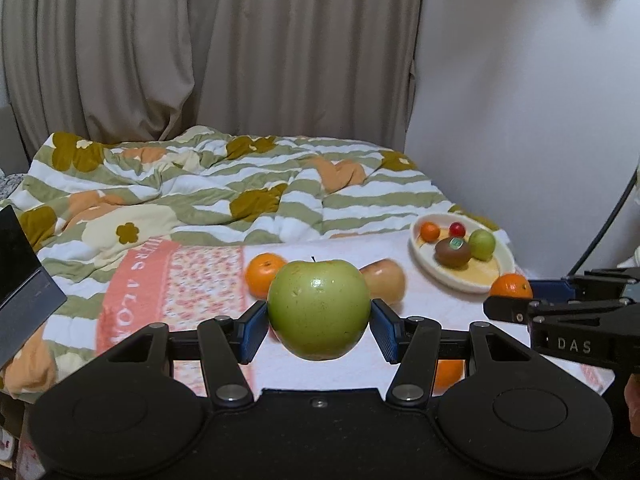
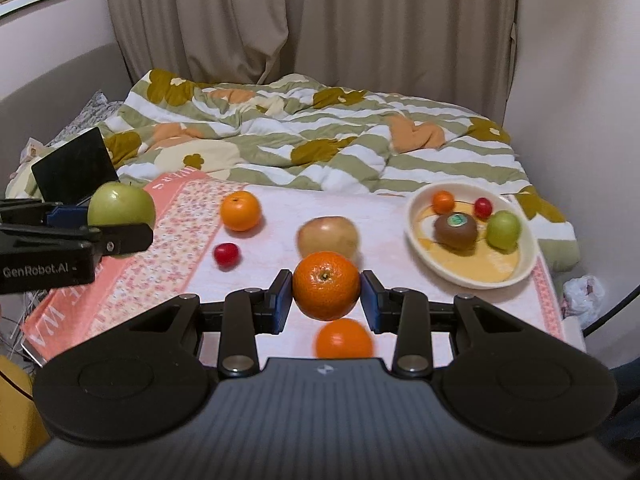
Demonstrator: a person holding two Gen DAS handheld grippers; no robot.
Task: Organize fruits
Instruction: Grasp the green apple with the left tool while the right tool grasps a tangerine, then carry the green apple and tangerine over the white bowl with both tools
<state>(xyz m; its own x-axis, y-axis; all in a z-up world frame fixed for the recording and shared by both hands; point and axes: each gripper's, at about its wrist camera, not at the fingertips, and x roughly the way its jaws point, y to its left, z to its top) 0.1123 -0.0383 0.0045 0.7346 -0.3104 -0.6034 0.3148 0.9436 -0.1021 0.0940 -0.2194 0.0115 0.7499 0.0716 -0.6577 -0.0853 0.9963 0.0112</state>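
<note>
The left hand-held gripper [image 1: 319, 330] is clamped on a large green apple [image 1: 319, 309], which is held clear of the towel [image 2: 192, 216], with both blue pads [image 1: 253, 332] pressed against its widest girth. The right hand-held gripper [image 2: 326, 300] is clamped on an orange [image 2: 326, 285] in the same manner, also raised above the towel.

The plate [image 2: 520, 276] is taken as the landmark. It lies on the bed, at the towel's far right corner, and carries a kiwi [image 2: 456, 230], a small green apple [image 2: 504, 230], a small orange [image 2: 443, 201] and a small red fruit [image 2: 483, 207]. To the left of the plate, a yellowish apple [image 2: 327, 236], a second orange [image 2: 241, 211] and a red fruit [image 2: 226, 254] rest on the towel. A third orange [image 2: 344, 338] lies nearer than the plate, directly below the held one.

Both held fruits are judged firm, smooth and rounded. The apple is likely the heavier, and its glossy skin may slip if the grasp drifts from the widest girth. The orange peel is expected to yield slightly.

Open room is seen on the plate's near side, where bare yellow surface shows. The raised rim must be cleared before lowering. The bedding is soft, so a released fruit may roll. The two grippers are near each other, and the plate should be approached one at a time.
</note>
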